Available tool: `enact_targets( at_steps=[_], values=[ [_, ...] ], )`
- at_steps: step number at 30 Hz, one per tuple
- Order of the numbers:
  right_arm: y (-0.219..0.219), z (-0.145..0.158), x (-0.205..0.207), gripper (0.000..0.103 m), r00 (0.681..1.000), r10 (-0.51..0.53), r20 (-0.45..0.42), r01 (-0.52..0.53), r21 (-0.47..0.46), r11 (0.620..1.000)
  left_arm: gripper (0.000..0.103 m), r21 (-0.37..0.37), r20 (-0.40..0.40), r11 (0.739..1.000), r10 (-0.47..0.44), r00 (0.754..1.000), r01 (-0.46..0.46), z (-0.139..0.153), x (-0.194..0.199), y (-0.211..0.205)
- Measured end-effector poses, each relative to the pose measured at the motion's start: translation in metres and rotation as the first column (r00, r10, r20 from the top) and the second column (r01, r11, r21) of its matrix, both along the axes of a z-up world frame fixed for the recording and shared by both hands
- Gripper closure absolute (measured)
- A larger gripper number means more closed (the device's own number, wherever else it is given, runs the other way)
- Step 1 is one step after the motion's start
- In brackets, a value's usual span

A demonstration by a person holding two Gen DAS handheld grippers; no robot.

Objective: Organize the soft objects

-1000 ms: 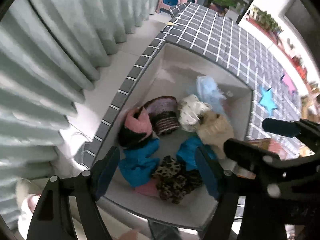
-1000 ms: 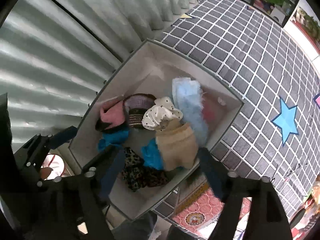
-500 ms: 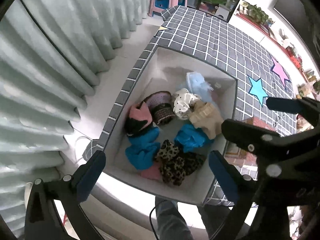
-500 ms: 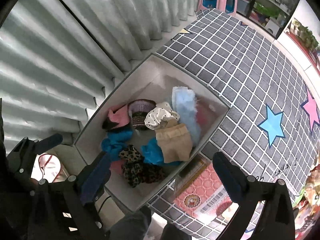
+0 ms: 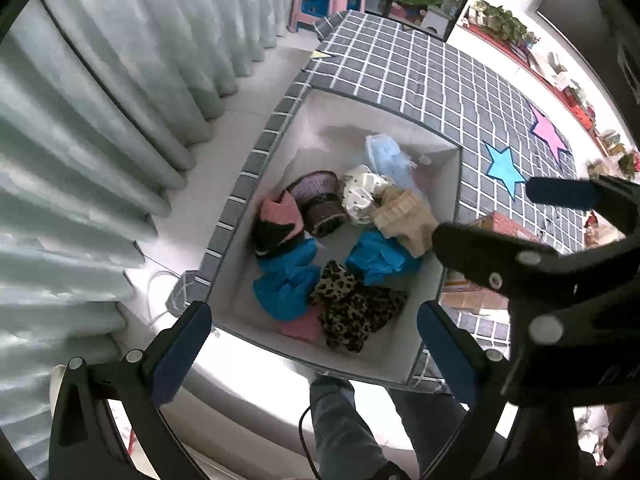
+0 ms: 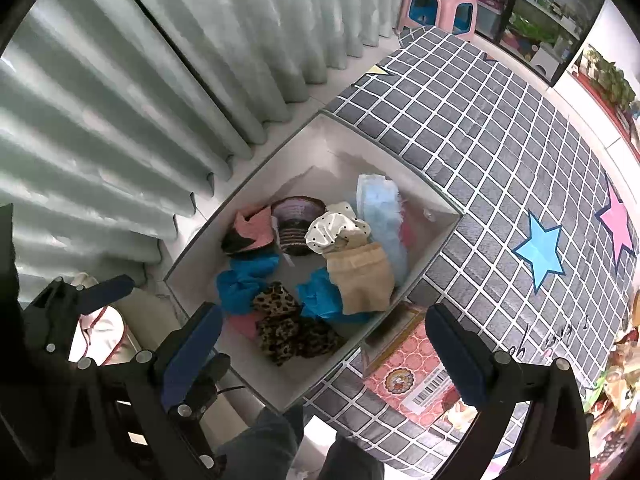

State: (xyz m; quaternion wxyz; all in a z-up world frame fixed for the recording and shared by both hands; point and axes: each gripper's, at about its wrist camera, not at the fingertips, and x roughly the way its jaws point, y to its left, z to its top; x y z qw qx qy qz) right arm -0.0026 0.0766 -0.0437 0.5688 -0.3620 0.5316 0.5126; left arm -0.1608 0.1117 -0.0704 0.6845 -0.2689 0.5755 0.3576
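Both tongs [image 5: 312, 344] [image 6: 320, 340] gape wide, empty, above crumpled soft items [image 5: 340, 248] in box [image 5: 304, 352].

Both wrist fisheye views look steeply down from well above the storage box [image 5: 450, 216], which sits centre-frame in each [image 6: 438, 236]; curtain [image 5: 100, 120] at nine o'clock.
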Motion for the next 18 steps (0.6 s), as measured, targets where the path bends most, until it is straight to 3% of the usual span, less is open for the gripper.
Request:
enact_targets(
  at_steps=[18],
  values=[
    [-0.0044,-0.0026,-0.0099,0.001,1.0,-0.003,0.006,0.004,-0.017,1.0,0.0,-0.016,-0.005,1.0,0.001,1.0,-0.001,-0.0011,-0.0103,-0.0009]
  ],
)
